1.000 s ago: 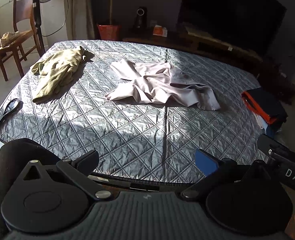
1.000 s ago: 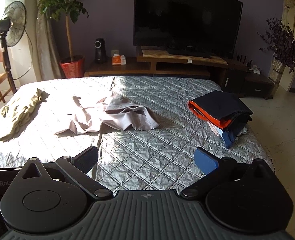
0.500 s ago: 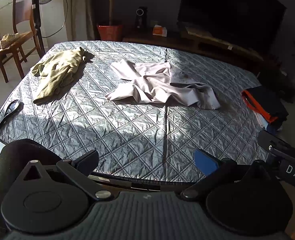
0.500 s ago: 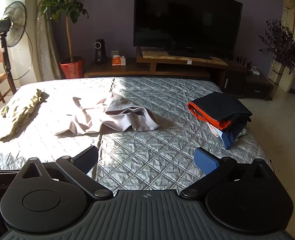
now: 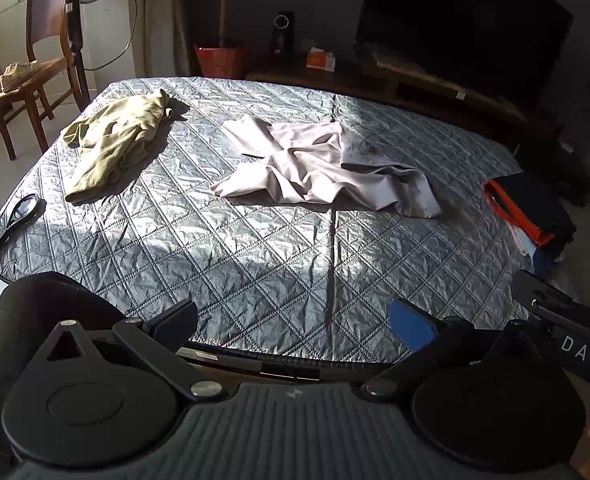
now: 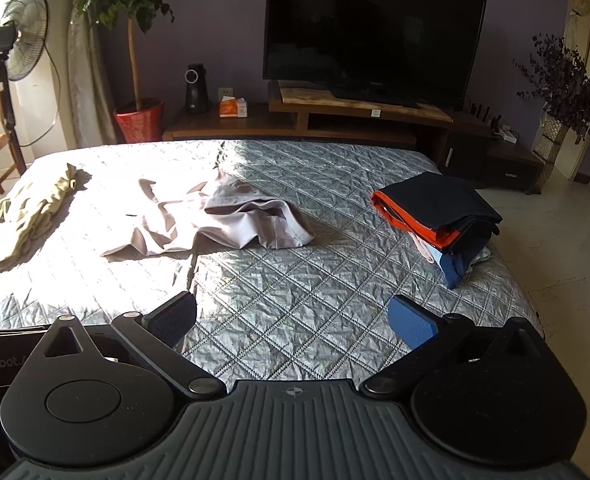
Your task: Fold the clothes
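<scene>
A crumpled pale grey-pink garment lies in the middle of the quilted grey bed. An olive-green garment lies bunched at the bed's far left. A stack of folded dark, orange and blue clothes sits at the right edge. My left gripper is open above the near edge of the bed, nothing between its fingers. My right gripper is open too, well short of the clothes.
A black strap lies on the bed's left corner. A wooden chair and a standing fan stand to the left. Beyond the bed are a TV on a low cabinet, a potted plant and a side table.
Both views have shifted only slightly; the grippers stay open and the clothes have not moved.
</scene>
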Available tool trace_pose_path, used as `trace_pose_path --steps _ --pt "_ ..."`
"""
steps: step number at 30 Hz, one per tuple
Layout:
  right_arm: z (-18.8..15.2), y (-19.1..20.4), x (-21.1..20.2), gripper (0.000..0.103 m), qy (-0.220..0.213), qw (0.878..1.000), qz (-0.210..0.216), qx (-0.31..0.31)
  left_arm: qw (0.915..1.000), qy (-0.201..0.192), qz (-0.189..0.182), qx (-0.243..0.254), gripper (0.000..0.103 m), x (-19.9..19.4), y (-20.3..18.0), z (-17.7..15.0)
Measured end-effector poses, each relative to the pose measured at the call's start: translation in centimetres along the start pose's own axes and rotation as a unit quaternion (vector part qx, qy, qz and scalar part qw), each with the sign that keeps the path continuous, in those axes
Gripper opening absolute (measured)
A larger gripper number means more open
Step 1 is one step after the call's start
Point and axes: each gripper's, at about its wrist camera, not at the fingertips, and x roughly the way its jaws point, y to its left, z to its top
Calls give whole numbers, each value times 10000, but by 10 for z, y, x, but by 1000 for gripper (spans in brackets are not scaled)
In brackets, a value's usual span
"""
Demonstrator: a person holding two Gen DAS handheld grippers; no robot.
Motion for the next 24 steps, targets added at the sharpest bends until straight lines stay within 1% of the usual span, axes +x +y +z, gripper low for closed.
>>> trace_pose_path --steps 24 --pt "0 1 15 102 138 9999 -19 21 9999 81 -60 101 102 11 -4 -2"
